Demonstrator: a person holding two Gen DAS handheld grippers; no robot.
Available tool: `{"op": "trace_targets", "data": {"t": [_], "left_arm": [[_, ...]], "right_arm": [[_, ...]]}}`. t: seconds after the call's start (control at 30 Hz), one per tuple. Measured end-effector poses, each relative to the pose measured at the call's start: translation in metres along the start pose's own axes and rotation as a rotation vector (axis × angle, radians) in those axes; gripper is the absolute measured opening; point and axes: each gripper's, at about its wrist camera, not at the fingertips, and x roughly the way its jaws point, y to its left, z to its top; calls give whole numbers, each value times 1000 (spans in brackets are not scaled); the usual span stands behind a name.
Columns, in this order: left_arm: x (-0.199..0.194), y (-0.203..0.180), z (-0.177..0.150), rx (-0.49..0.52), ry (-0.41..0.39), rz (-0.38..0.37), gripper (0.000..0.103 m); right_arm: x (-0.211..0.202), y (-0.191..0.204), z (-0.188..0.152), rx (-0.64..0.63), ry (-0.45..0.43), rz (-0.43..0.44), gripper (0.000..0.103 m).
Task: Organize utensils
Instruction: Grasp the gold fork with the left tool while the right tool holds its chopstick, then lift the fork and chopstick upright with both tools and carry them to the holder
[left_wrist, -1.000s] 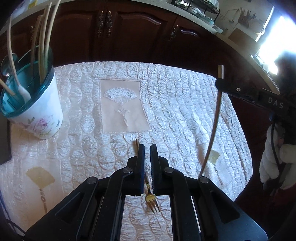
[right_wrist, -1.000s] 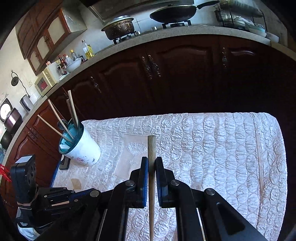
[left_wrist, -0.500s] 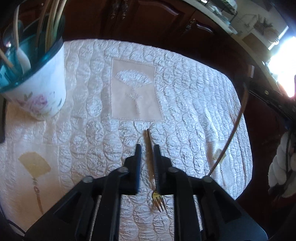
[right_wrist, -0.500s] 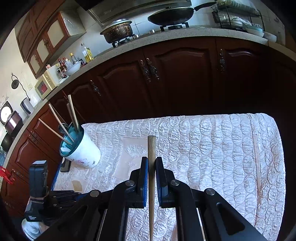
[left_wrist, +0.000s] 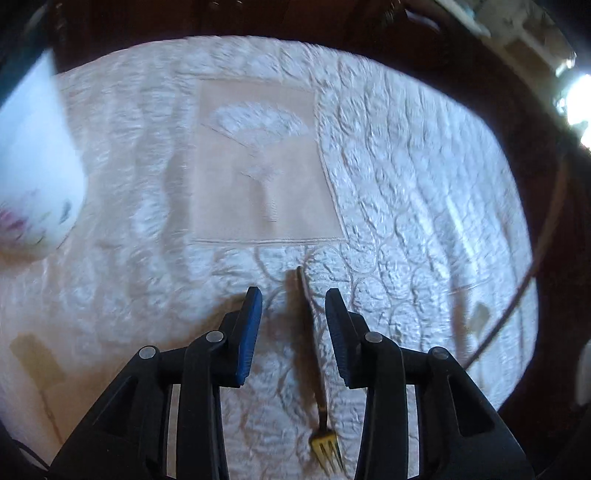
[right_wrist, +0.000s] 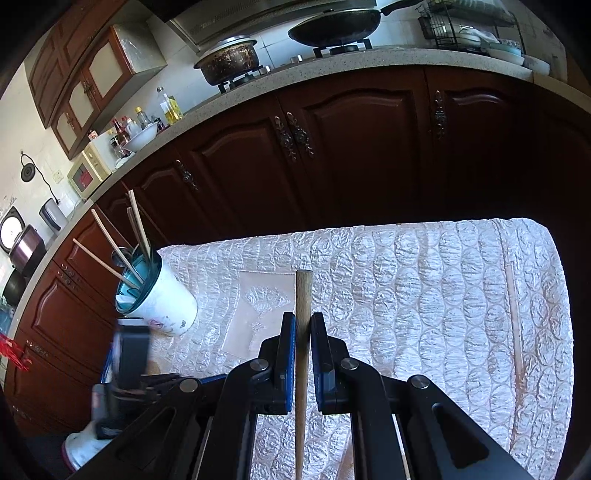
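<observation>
jaws of left gripper (left_wrist: 293, 301) opening astride fork (left_wrist: 314, 365), untouched; right gripper (right_wrist: 303, 326) pinching chopstick (right_wrist: 303, 354). several chopsticks already in holder (right_wrist: 162, 299); both pending.

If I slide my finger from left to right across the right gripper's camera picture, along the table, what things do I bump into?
Cup of chopsticks → fan picture on the tablecloth → wooden stick clamped in the right gripper → lone chopstick lying near the table's right edge.
</observation>
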Motion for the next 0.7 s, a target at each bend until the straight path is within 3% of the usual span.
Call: {"op": "trace_targets", "data": {"t": [0.03,0.07,0.1,0.2,0.43,0.7], "left_arm": [[3,-6,2,33,-10,21,27],[5,-9,2,52,-14,37,13],[6,-10,3,61,-13,40,7],[-2,-6,1,51,-20,7,7],[-63,13,-17,26,-134,-32,5],[-121,26,-35,19,-238,-30,5]], "right_arm": [[0,1,0,-3,0,1,7],[1,2,1,-7,0,2,7],[1,4,1,-10,-1,3,7],[-2,10,1,-20,-8,7,7],[-16,27,0,-40,-42,20,7],[-33,56,0,-87,-81,31,7]]}}
